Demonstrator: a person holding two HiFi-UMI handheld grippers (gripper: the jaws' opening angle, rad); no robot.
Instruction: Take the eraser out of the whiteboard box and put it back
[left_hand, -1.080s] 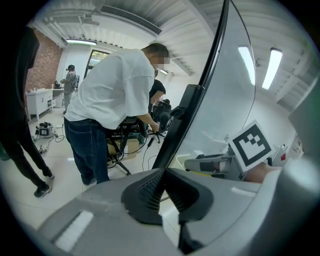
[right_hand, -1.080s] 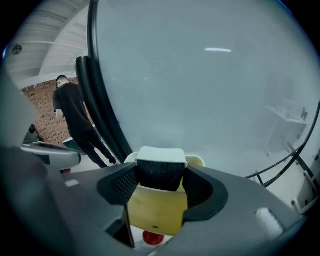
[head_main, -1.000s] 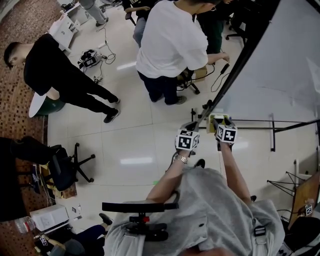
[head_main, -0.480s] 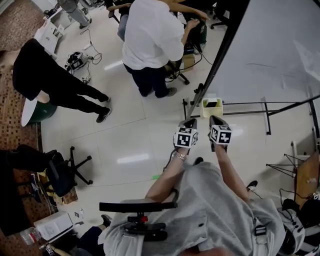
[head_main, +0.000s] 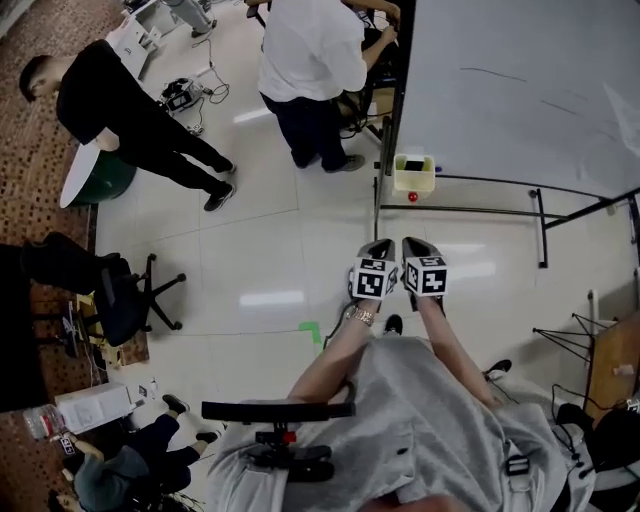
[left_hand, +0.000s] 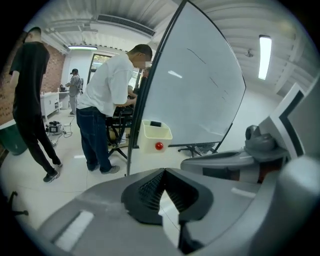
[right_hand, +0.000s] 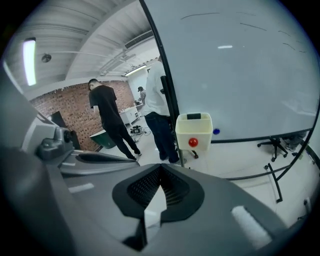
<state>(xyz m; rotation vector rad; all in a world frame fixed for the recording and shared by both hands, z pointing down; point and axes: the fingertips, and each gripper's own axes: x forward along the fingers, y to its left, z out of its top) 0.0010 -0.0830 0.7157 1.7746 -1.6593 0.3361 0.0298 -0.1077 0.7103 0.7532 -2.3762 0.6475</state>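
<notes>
A pale yellow whiteboard box (head_main: 414, 177) with a red knob hangs at the whiteboard's (head_main: 520, 90) lower left corner. A dark eraser (head_main: 414, 165) lies in its top. The left gripper view shows the box (left_hand: 155, 137) and eraser (left_hand: 156, 124) well ahead, and so does the right gripper view, with box (right_hand: 194, 131) and eraser (right_hand: 193, 116). My left gripper (head_main: 380, 248) and right gripper (head_main: 411, 244) sit side by side over the floor, well short of the box. Both are shut with nothing between the jaws.
A person in a white shirt (head_main: 310, 60) stands just left of the board's edge. A person in black (head_main: 110, 110) stands further left. The board's stand legs (head_main: 540, 225) run across the floor right of the box. An office chair (head_main: 120, 300) stands at left.
Both grippers have drawn back from the box, which the right one was touching a second ago. The box now lies farther ahead, with the eraser in it.
</notes>
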